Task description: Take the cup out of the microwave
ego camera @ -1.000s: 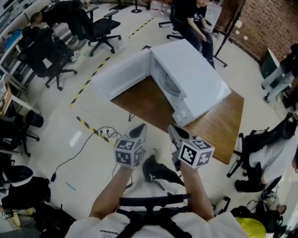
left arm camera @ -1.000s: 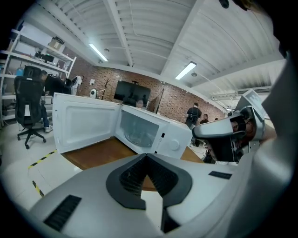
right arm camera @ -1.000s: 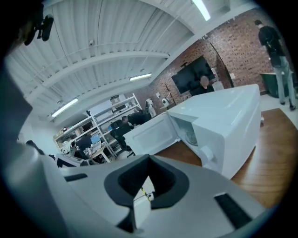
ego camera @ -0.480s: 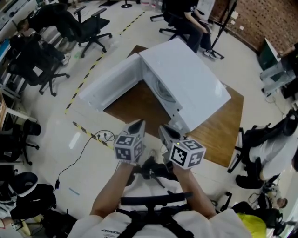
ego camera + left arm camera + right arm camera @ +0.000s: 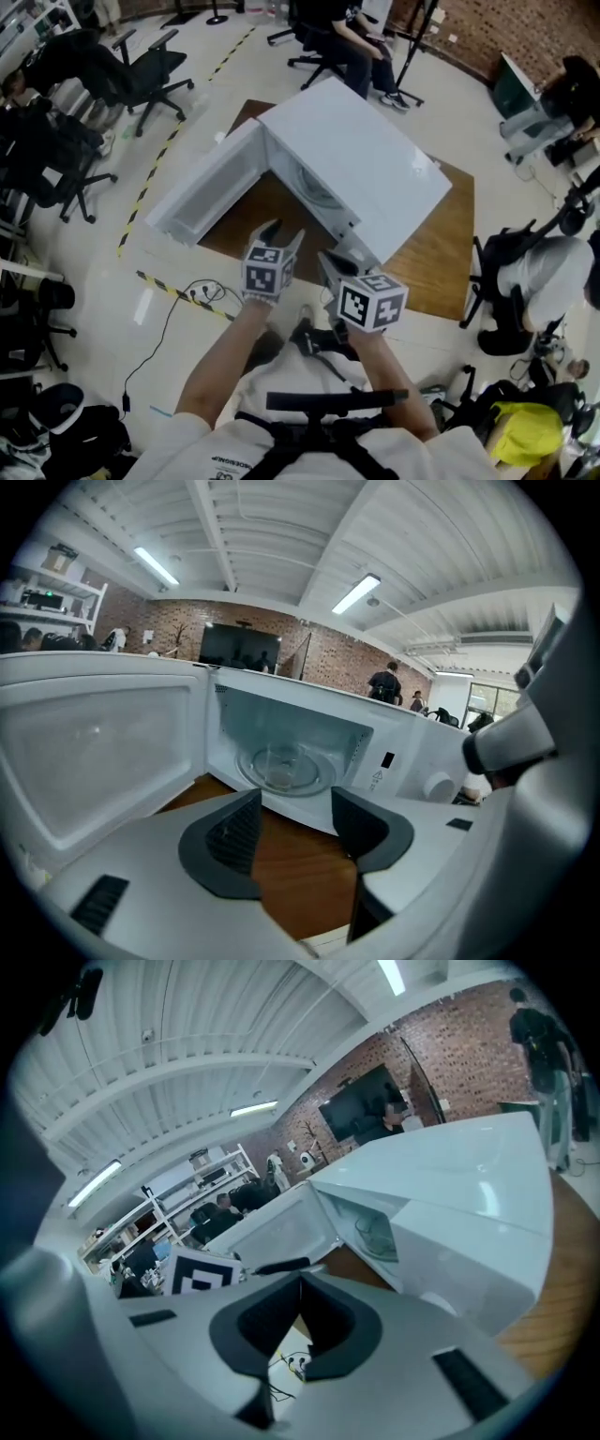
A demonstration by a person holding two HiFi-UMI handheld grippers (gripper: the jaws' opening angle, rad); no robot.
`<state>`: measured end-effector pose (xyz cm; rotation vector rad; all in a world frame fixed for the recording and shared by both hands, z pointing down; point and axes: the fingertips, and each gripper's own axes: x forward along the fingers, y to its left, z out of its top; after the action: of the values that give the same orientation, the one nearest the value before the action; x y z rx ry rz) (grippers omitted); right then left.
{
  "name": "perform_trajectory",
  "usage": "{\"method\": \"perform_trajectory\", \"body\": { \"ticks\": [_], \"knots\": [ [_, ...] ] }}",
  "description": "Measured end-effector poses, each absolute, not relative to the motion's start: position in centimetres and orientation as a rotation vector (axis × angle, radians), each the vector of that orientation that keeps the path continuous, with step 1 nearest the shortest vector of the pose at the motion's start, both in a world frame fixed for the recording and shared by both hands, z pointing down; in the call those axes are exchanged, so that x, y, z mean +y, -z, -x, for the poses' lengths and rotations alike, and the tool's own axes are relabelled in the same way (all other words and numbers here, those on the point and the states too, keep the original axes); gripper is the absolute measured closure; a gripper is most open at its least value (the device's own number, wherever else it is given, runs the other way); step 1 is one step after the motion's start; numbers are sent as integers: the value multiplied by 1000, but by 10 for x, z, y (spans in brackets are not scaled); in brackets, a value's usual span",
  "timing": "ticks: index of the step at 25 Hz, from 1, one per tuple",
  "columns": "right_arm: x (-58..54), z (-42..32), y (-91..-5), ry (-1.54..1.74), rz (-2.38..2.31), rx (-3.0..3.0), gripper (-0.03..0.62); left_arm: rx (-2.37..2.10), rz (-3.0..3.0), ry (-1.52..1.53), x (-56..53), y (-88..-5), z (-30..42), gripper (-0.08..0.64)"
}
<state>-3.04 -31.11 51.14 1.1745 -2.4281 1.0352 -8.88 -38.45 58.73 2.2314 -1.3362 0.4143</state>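
A white microwave (image 5: 367, 155) stands on a brown wooden table (image 5: 441, 258) with its door (image 5: 208, 186) swung wide open to the left. Inside, a clear glass cup (image 5: 280, 764) sits on the glass turntable (image 5: 314, 778); the cup (image 5: 376, 1235) also shows in the right gripper view. My left gripper (image 5: 284, 234) hovers over the table's near edge in front of the cavity. Its jaws are opening, with nothing between them (image 5: 295, 822). My right gripper (image 5: 328, 262) is beside it, near the microwave's front corner, with its jaw tips together and nothing held (image 5: 301, 1279).
The open door blocks the left side of the cavity. Office chairs (image 5: 150, 70) and seated people (image 5: 342, 37) surround the table. A cable (image 5: 202, 292) and striped floor tape (image 5: 164, 155) lie at the left. More chairs and bags stand at the right (image 5: 525, 281).
Both grippers have moved forward toward the microwave's opening, the left one farther. The left jaws, together before, now stand apart.
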Motion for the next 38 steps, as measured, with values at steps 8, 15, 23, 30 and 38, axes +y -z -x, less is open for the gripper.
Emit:
{"method": "perform_trajectory", "body": {
  "ticks": [8,15,23,30,38],
  "knots": [
    [-314,26,-517,-1011,-1271,-2375,586,-1336,-2381,-589,-452,-619,62,222],
    [-318,26,-523,-1009,-1298,-2352,586,-1310,-2370,-595,-494,-644,41,186],
    [-330,23,-525,-1015,-1311,-2370,586,-1305,-2392,-608,-522,-654,25,178],
    [-329,13,-529,-1006,-1325,-2360,586,-1301,-2415,-617,-535,-666,16,178],
    [-328,7,-524,-1001,-1335,-2372,586,-1307,-2437,-599,-536,-662,12,212]
  ]
}}
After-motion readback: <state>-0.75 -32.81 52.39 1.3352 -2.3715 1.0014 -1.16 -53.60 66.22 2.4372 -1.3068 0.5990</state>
